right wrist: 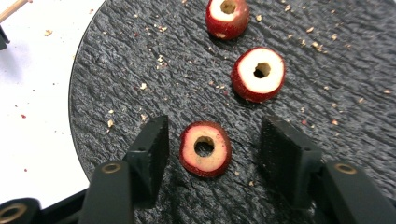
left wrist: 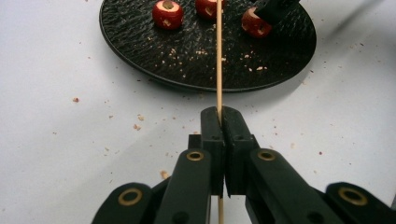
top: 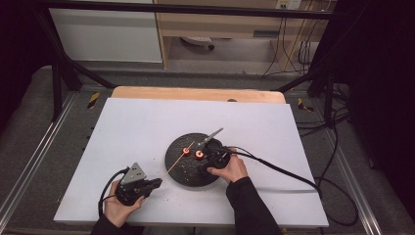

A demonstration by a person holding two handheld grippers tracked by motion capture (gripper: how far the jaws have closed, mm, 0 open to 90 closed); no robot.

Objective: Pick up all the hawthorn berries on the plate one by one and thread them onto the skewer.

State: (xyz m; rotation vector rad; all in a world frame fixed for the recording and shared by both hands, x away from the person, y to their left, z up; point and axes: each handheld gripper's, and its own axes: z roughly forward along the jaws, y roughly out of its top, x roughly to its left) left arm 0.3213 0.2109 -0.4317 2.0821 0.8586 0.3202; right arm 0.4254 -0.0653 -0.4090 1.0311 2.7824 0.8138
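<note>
On the black plate [right wrist: 116, 84], I bracket the nearest cored fruit piece [right wrist: 205, 148] with the right gripper [right wrist: 212, 149], jaws part-open, untouching; the left gripper [left wrist: 220, 122] clamps the skewer [left wrist: 218, 56], aimed for threading.

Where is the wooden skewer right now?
The wooden skewer is clamped in the left gripper at the table's front left, its tip reaching over the near edge of the black plate towards the red fruit pieces.

plate [right wrist: 140, 60]: black, rippled | fruit slices [right wrist: 205, 149]: red skin (cream flesh) | skewer [left wrist: 218, 56]: tan | table [top: 137, 127]: white
</note>
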